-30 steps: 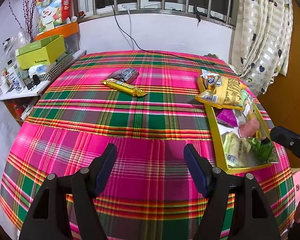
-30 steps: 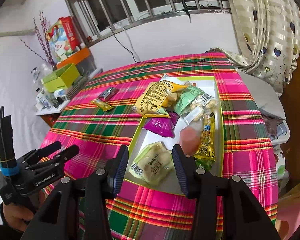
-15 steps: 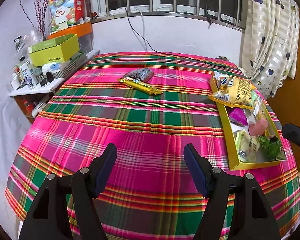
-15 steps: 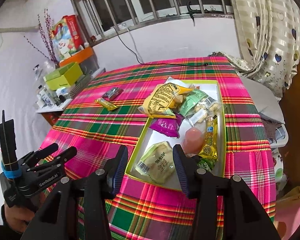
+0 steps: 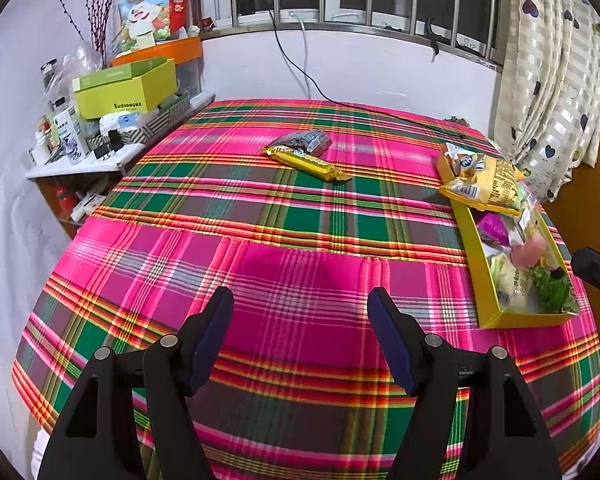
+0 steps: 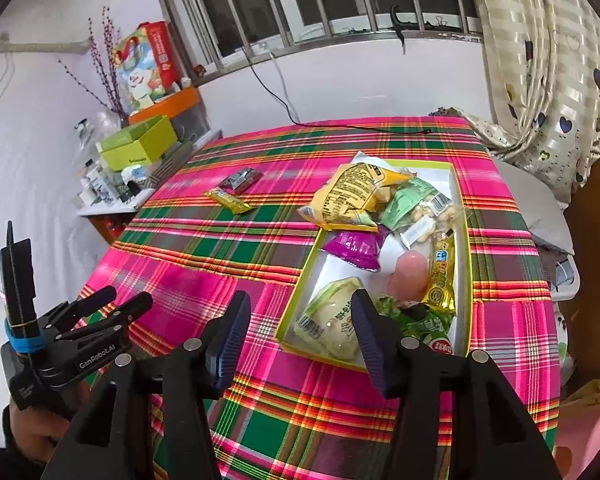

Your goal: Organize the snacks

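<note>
Both your wrist cameras look down from the desk's near edge toward the window; both see the snack tray.

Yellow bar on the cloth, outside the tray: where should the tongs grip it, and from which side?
Grip the yellow bar across its narrow width at mid-length, coming from above. It lies flat and long on the tablecloth; the dark packet crowds its far end, so stay toward the middle.
</note>
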The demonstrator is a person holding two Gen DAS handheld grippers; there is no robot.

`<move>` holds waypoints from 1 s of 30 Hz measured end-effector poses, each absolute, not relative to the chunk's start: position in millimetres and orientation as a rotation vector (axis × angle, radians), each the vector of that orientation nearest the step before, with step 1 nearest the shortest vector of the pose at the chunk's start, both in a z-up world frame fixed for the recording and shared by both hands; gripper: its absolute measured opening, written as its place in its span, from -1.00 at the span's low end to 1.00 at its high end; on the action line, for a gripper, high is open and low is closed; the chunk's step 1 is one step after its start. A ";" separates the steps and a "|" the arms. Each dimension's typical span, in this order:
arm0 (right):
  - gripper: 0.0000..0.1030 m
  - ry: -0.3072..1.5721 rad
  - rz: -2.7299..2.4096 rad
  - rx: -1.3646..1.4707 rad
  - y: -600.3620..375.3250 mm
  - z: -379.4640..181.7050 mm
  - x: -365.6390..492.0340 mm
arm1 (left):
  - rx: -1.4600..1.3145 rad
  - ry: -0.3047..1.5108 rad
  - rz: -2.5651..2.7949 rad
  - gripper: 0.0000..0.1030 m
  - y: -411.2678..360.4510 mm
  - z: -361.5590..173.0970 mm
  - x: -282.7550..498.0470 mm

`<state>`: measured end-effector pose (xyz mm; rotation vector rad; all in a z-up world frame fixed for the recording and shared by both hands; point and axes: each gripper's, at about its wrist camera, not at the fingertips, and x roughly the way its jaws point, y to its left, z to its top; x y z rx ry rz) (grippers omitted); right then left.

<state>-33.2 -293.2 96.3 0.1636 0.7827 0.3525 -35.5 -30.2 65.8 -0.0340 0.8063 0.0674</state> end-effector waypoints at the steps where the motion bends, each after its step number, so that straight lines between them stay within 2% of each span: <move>1: 0.01 0.784 0.353 0.162 -292.5 95.8 -33.2 | -0.035 0.808 0.068 0.36 -29.5 65.0 -35.4; 30: 0.06 0.804 0.406 0.113 -268.3 84.8 -18.0 | -0.084 0.864 0.058 0.35 -6.3 42.2 -22.6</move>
